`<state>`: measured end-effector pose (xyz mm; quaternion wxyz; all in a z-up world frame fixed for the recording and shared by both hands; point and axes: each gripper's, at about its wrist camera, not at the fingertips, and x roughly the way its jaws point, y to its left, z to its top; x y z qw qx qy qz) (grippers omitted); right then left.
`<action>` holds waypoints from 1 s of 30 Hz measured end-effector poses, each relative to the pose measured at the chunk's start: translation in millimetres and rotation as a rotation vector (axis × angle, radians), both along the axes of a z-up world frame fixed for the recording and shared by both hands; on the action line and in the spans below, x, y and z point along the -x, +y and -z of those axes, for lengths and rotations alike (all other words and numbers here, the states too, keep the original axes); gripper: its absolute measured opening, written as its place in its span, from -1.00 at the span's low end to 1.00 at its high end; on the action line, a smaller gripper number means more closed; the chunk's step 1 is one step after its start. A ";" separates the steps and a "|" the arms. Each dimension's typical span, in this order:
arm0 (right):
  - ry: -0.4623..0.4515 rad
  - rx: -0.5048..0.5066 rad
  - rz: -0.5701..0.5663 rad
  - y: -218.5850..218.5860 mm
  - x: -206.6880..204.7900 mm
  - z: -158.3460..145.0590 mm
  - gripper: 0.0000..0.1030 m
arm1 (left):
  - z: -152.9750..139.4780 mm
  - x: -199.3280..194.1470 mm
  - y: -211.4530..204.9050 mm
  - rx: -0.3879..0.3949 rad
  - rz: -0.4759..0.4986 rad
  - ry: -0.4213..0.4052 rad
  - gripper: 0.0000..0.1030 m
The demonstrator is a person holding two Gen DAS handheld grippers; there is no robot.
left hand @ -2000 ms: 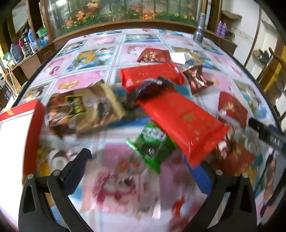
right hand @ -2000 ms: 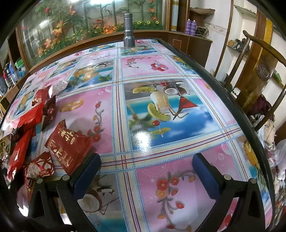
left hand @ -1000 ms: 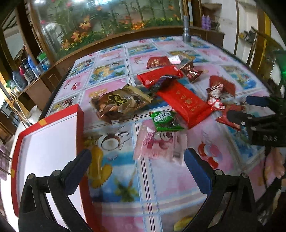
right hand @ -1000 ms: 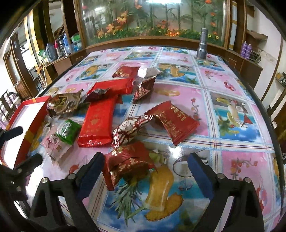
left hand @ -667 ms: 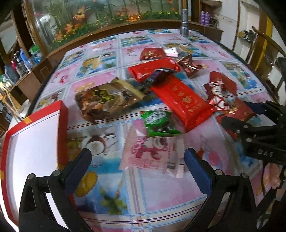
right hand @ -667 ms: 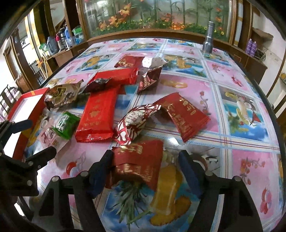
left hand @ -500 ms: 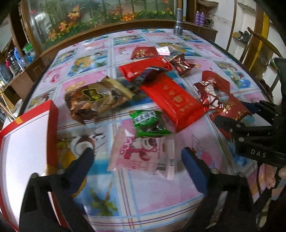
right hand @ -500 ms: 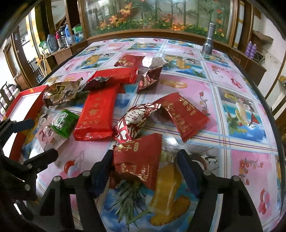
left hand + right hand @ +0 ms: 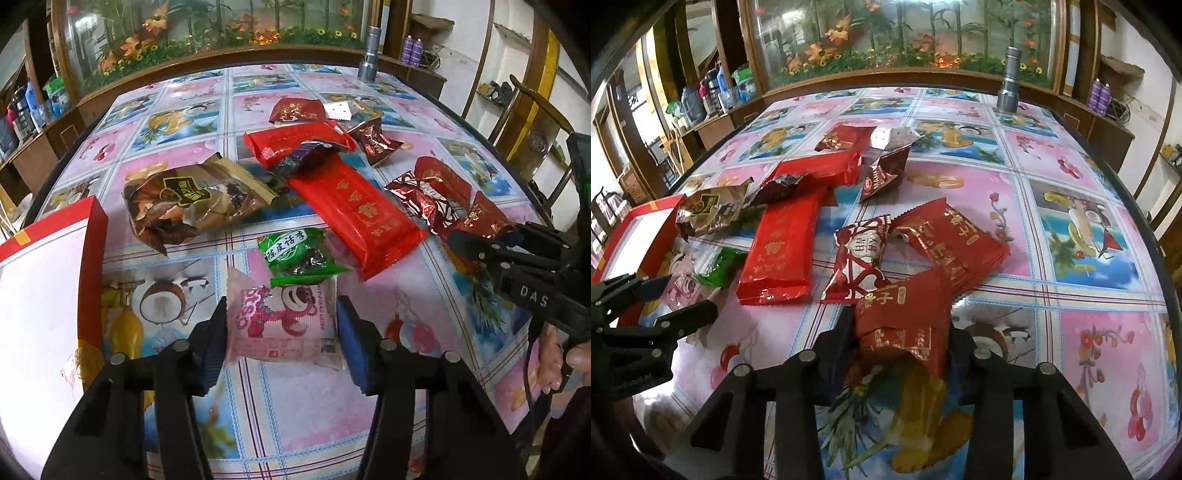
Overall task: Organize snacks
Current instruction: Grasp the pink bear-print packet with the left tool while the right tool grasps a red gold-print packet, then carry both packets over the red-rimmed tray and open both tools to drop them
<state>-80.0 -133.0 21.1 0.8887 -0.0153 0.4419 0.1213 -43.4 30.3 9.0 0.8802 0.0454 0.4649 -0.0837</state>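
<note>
Fingers (image 9: 218, 332) beside green packet (image 9: 297, 256), red box (image 9: 92, 236)

The table (image 9: 192, 122) wears a glossy cloth of pink and blue fruit-and-flower squares. In the left wrist view a red box (image 9: 94, 236) lies at 9 o'clock, a brown bag (image 9: 192, 203) at 11, a green packet (image 9: 295, 256) and a long red pack (image 9: 360, 212) near centre, a pink packet (image 9: 280, 325) at 6. More red packets (image 9: 956, 243) lie toward 3, and a metal torch (image 9: 1008, 86) stands upright at 1.
</note>
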 end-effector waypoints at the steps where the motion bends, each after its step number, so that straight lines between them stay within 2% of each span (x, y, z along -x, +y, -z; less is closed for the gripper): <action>1: 0.000 -0.011 0.002 -1.8 -0.1 -0.1 -0.26 | -0.4 1.1 0.1 0.005 0.001 0.000 0.00; 5: 0.007 -0.090 0.003 -11.2 -0.9 0.1 -0.42 | -0.6 10.7 -4.2 0.009 0.028 -0.002 -0.01; 13: 0.018 -0.123 -0.022 -13.4 1.4 -1.0 -0.47 | -7.9 31.8 -8.3 0.049 0.050 0.000 -0.01; 17: 0.033 -0.190 -0.050 -19.1 5.5 -4.3 -0.50 | -23.5 43.8 -4.8 0.050 0.045 -0.046 -0.01; 25: 0.029 -0.269 -0.154 -2.7 22.7 -9.2 -0.51 | -49.3 58.2 20.5 0.045 -0.017 -0.125 -0.01; 30: 0.000 -0.295 -0.253 30.8 33.7 -21.4 -0.51 | -59.1 70.0 57.1 0.022 -0.111 -0.172 -0.01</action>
